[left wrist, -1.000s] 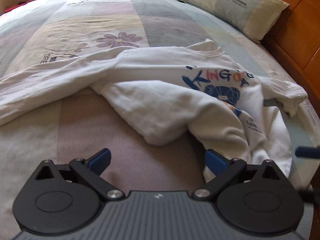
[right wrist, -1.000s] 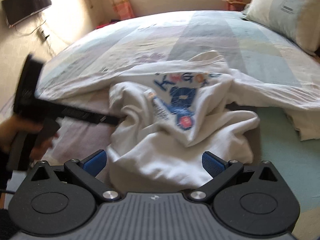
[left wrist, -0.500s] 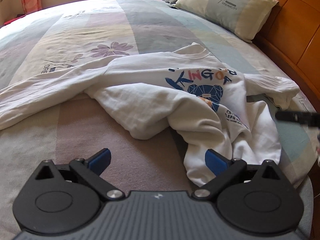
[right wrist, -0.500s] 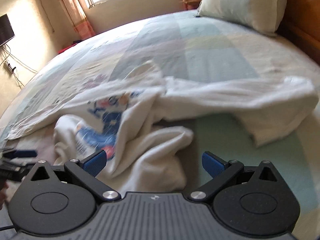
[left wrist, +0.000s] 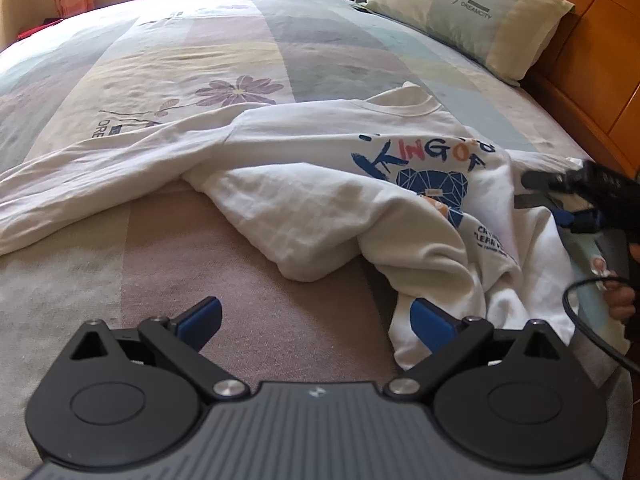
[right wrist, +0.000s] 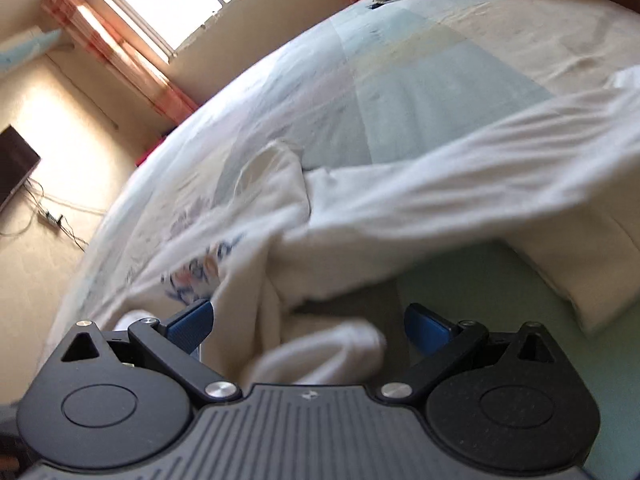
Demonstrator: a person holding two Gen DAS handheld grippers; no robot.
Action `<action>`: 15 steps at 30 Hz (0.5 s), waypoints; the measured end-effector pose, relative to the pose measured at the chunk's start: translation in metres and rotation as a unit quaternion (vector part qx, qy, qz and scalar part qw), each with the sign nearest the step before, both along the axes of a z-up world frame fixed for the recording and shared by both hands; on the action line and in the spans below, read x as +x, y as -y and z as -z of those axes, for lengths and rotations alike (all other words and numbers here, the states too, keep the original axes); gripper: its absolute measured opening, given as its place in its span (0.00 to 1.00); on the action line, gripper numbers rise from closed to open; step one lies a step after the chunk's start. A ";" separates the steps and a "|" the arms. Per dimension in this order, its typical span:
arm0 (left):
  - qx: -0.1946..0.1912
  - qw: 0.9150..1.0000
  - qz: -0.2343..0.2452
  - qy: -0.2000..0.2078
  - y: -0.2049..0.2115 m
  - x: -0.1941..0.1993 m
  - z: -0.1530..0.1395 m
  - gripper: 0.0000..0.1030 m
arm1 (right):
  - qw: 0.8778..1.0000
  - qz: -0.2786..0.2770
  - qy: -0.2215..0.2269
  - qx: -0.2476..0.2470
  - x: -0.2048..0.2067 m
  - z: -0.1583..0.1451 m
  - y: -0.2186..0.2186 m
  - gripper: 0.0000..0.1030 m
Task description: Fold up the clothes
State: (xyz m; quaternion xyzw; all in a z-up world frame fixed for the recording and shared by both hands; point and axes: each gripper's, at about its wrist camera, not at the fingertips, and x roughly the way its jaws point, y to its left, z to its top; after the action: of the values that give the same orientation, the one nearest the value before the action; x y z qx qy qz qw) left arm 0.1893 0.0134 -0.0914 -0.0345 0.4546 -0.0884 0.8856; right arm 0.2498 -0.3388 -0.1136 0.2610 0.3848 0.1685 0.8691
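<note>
A crumpled white long-sleeved sweatshirt (left wrist: 320, 200) with a blue and orange print lies on the bed, one sleeve stretched out to the left. My left gripper (left wrist: 316, 320) is open and empty, low over the bedspread just in front of the shirt's bunched hem. In the right wrist view the shirt (right wrist: 360, 232) is blurred, its other sleeve running to the right. My right gripper (right wrist: 308, 326) is open, with a fold of the hem lying between the jaws. It also shows in the left wrist view (left wrist: 560, 200) at the shirt's right edge.
The bedspread (left wrist: 180, 64) is patchwork pastel with a flower print. A pillow (left wrist: 468, 12) lies at the far right against a wooden headboard (left wrist: 600, 80). A window (right wrist: 180, 4) with curtains and a wall television (right wrist: 12, 176) show in the right wrist view.
My right gripper has swung right and tilted, dropping down close to the shirt's hem and right sleeve. My left gripper has drawn back slightly. Both stay open.
</note>
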 end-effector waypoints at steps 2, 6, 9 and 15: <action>0.000 1.000 0.000 -0.001 0.001 0.002 0.001 0.97 | 1.000 0.006 0.011 0.016 0.012 0.005 0.001 1.00; 0.003 1.000 0.001 -0.003 0.003 0.004 0.001 0.97 | 0.997 0.035 0.036 0.052 0.033 0.011 0.010 1.00; 0.008 1.000 0.001 -0.002 0.003 0.005 0.000 0.97 | 0.995 0.063 0.047 0.059 0.046 0.005 0.021 1.00; 0.009 1.000 -0.002 -0.005 0.004 0.008 0.001 0.97 | 0.991 0.097 0.079 0.043 0.075 -0.025 0.053 1.00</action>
State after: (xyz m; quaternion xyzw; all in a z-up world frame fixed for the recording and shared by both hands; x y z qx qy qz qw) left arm 0.1972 0.0096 -0.0928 -0.0275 0.4595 -0.0819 0.8840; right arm 0.3246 -0.3915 -0.0888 0.3202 0.2799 0.1195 0.8971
